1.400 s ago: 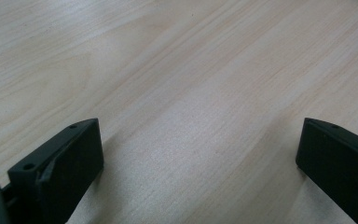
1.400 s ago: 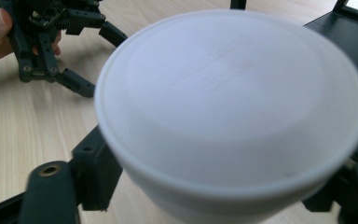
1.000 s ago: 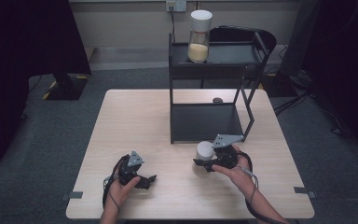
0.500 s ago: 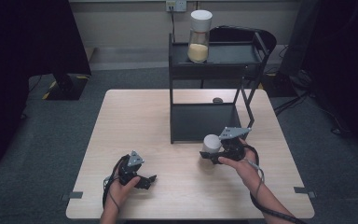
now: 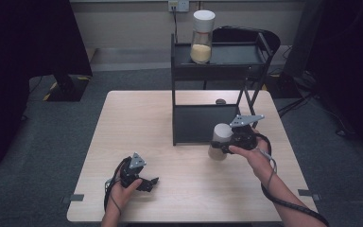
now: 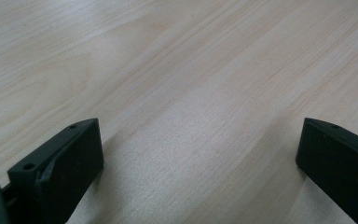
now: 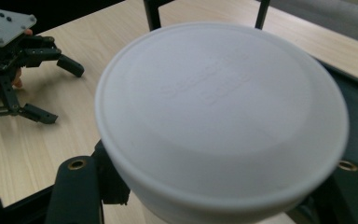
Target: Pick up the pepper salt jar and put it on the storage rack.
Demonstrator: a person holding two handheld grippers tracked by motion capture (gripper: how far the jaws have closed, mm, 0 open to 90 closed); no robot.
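Observation:
My right gripper (image 5: pixel 225 144) is shut on a jar (image 5: pixel 219 140) with a white lid and a pale beige body. The jar hangs tilted a little above the wooden table (image 5: pixel 142 123), just in front of the black rack (image 5: pixel 217 66). In the right gripper view the white lid (image 7: pixel 223 112) is very close, and a black finger (image 7: pixel 77 186) presses below its rim on each side. A second, similar jar (image 5: pixel 202 37) stands on the rack's top shelf. My left gripper (image 5: pixel 151 184) rests open on the table near the front left, with bare wood between its jaws (image 6: pixel 200 163).
The rack has a lower shelf at table height and slanted legs at its right side. A small dark object (image 5: pixel 220 101) lies on the table behind the rack. A chair stands beyond the rack, and cables trail from both grippers.
My right gripper has risen with the jar and drifted right, closer to the rack. The left gripper has stayed where it was.

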